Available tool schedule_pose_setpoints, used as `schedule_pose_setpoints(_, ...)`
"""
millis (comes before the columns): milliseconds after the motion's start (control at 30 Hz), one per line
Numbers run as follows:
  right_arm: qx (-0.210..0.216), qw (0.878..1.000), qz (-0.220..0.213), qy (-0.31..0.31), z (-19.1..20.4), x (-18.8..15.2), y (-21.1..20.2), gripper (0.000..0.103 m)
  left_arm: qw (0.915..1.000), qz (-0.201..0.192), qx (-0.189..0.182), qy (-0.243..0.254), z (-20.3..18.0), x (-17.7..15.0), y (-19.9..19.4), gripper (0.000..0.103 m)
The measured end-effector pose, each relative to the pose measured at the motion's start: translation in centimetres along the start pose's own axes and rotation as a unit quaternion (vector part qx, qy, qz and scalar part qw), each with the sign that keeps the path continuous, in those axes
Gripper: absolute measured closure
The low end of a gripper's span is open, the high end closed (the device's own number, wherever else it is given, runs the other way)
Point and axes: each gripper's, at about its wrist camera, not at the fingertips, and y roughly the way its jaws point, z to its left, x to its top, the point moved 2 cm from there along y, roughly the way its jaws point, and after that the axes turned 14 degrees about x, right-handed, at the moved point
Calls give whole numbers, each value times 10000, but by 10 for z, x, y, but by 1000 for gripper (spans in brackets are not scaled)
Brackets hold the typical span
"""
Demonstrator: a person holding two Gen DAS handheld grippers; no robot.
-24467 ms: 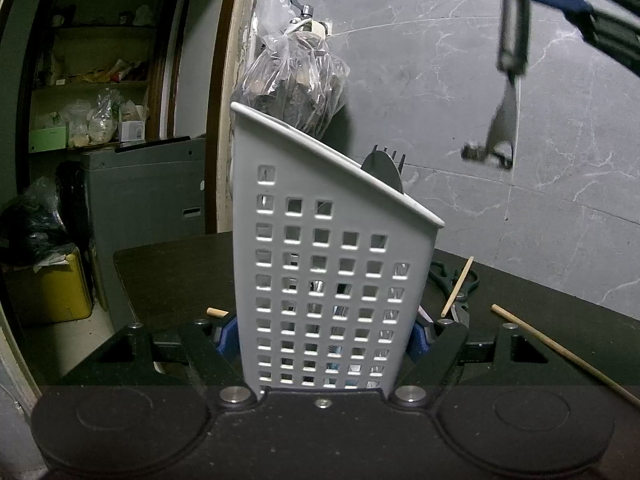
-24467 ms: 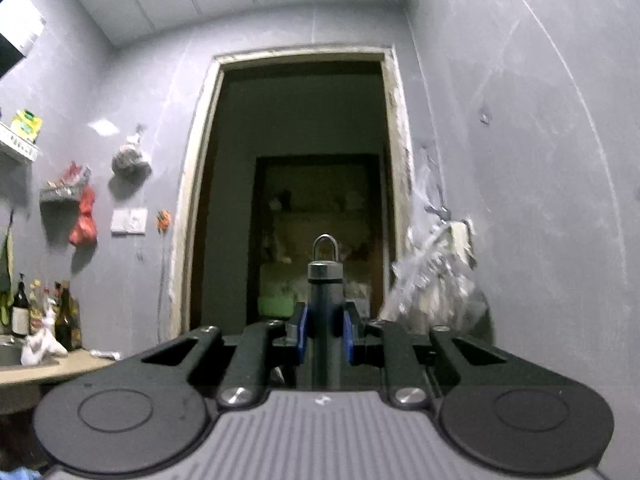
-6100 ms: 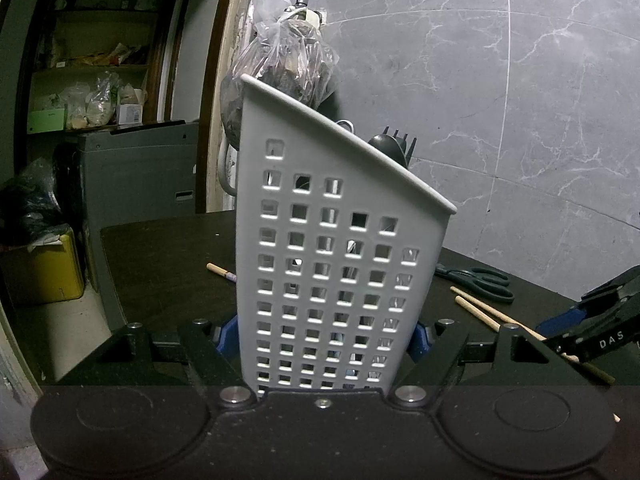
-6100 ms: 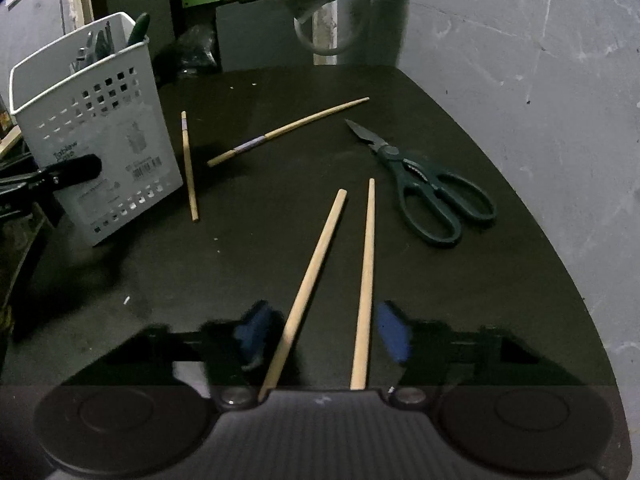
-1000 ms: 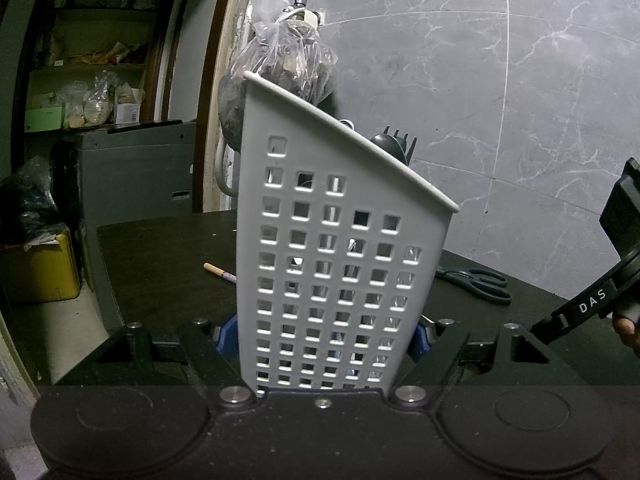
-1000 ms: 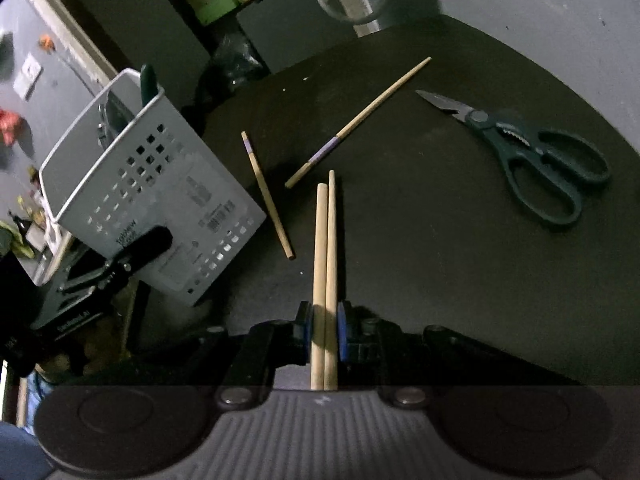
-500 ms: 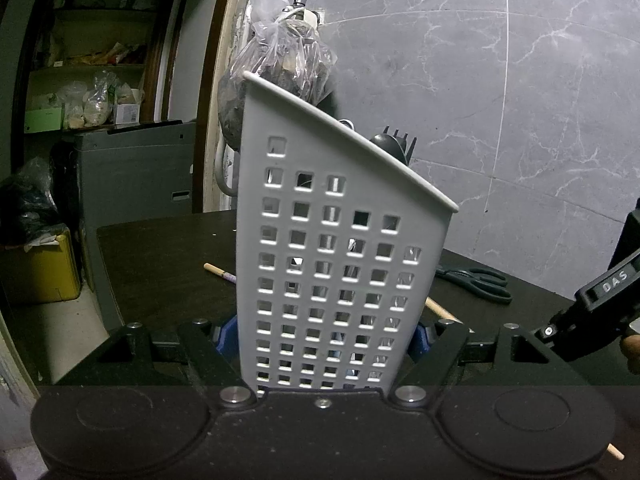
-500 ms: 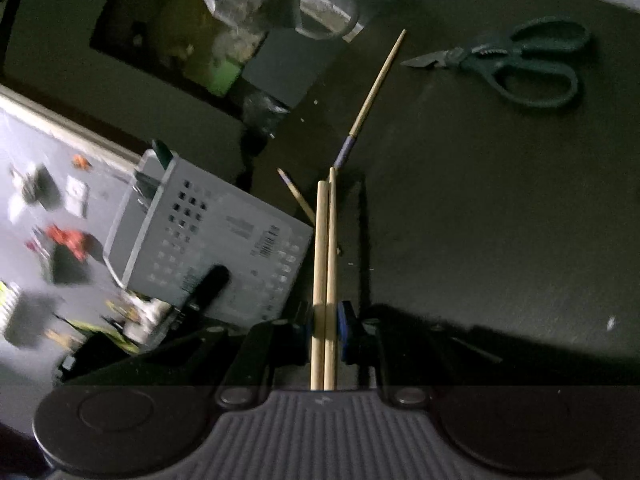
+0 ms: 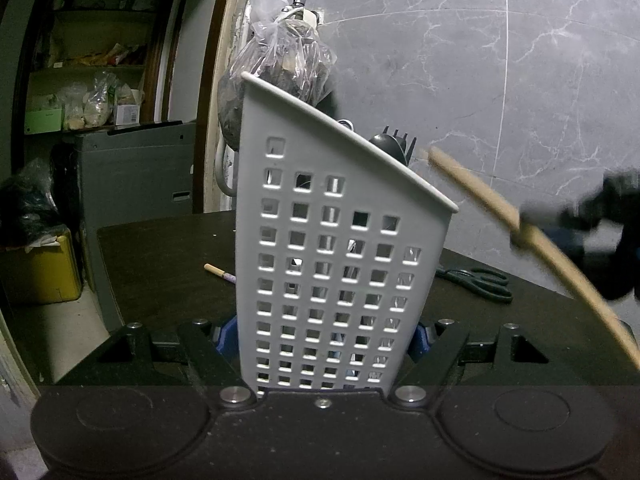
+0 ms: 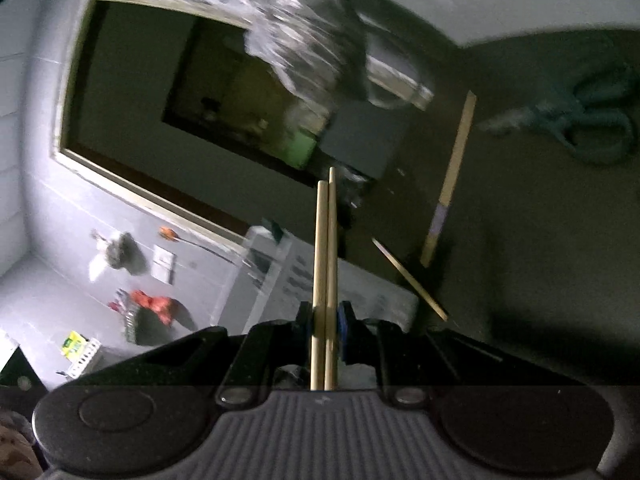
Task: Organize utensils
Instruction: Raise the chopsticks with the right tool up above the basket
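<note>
On dark tabletop (image 9: 160, 256), white perforated plastic utensil basket (image 9: 336, 264) is clamped upright between blue pads of left gripper (image 9: 320, 340). Pair of pale wooden chopsticks (image 10: 325, 264) is pinched between jaws of right gripper (image 10: 325, 332), tips raised beside basket rim. Dark-green scissors (image 9: 478, 282) and two loose chopsticks (image 10: 450, 184) are left lying on tabletop.

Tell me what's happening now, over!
Left gripper clamps white basket. Right gripper shut on two chopsticks, tips near basket rim. Two chopsticks, scissors on table. Nothing blocking.
</note>
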Motion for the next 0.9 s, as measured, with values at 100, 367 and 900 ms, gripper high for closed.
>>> schedule_pose_setpoints(100,236,9991,-163,-300,21,15,9,89,10000,3,4,-4,0,0,0,25)
schedule_pose_setpoints(367,532,9905,-432,-1190,74,45,45,88,10000,10,8,0,0,0,0,25)
schedule_pose_setpoints(900,577,9838,-1018,-1356,75,44,69,88,10000,52,32,5,0,0,-1,25)
